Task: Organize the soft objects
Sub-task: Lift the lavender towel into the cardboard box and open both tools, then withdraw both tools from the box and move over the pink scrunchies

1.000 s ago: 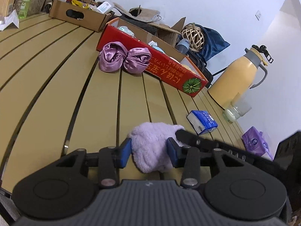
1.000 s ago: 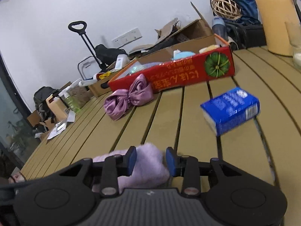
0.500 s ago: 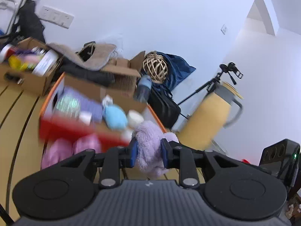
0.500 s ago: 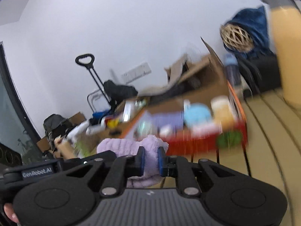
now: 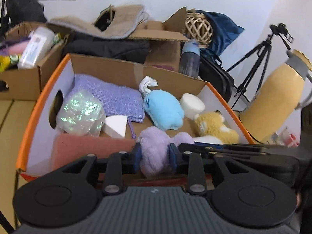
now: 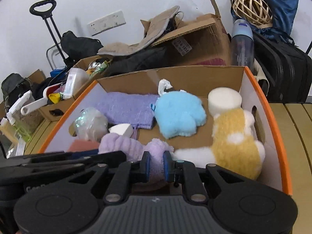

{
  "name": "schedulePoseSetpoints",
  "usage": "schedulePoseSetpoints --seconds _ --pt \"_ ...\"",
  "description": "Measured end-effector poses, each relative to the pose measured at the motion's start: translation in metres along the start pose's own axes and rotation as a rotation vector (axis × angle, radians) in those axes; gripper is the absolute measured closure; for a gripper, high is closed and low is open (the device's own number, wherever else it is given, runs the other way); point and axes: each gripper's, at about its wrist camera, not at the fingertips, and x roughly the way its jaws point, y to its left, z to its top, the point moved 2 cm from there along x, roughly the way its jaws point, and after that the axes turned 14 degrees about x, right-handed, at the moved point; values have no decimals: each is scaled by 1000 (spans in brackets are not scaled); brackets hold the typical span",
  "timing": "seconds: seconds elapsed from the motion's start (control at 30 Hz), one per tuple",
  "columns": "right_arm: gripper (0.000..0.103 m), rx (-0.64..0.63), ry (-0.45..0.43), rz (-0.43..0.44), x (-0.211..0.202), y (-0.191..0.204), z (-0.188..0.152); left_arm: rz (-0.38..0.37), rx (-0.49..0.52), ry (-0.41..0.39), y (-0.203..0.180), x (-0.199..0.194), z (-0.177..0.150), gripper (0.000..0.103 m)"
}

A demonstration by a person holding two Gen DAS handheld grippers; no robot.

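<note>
1. Pinching the lilac plush (image 5: 154, 148) with both grippers: left gripper (image 5: 154, 156) squeezing its left end, right gripper (image 6: 156, 164) clamped narrower on its right end (image 6: 156, 156).
2. Hanging crosswise, long axis left to right, above the near edge of the orange-rimmed box (image 6: 276, 128).
3. Waiting beyond: bare cardboard floor, nearer than the blue plush (image 6: 179, 115) and left of the yellow plush (image 6: 234, 142).

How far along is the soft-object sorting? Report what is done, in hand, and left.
Done: the blue plush, yellow plush, purple cloth and white foam cylinder lie in the orange-rimmed box. In hand: the left gripper and right gripper both grip the lilac fluffy piece over the box's near edge. Left: release it inside. Anything still on the table is out of view.
</note>
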Motion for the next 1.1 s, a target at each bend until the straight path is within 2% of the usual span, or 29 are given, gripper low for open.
schedulePoseSetpoints --seconds 0.1,0.2,0.3,0.33,0.4,0.5,0.57,0.63,0.67,0.7,0.77,0.93,1.03,1.1 --pt "87 -9 42 -17 4 0 -6 7 -4 -31 -4 -17 2 57" --pt "85 40 59 -8 -3 -4 -3 27 13 -54 -6 -41 10 57" --pt "77 49 18 -1 -32 0 5 63 34 -79 -11 -76 23 58" --pt "66 41 -5 8 -46 2 7 72 42 -107 -14 -92 25 58" --pt "51 19 -67 28 -83 6 9 84 50 -151 -20 -126 28 55" --pt "47 -22 -155 17 -141 9 8 124 84 -203 -34 -172 22 48" --pt "39 -69 -220 -5 -183 12 2 175 122 -232 -44 -200 13 40" --pt "18 -125 -288 -43 -220 14 -8 245 164 -269 -54 -227 4 20" --pt "14 -159 -314 -68 -236 15 -15 281 178 -288 -59 -238 0 17" --pt "14 -192 -335 -91 -250 15 -23 310 189 -303 -64 -248 -5 14" --pt "14 -216 -355 -109 -268 15 -34 314 199 -303 -73 -261 -10 13" --pt "14 -208 -388 -71 -305 19 -56 332 201 -360 -96 -295 -27 3" --pt "13 -205 -441 -59 -326 20 -82 344 166 -395 -104 -310 -60 0" --pt "11 -222 -498 -11 -338 15 -115 336 135 -406 -111 -323 -94 0"
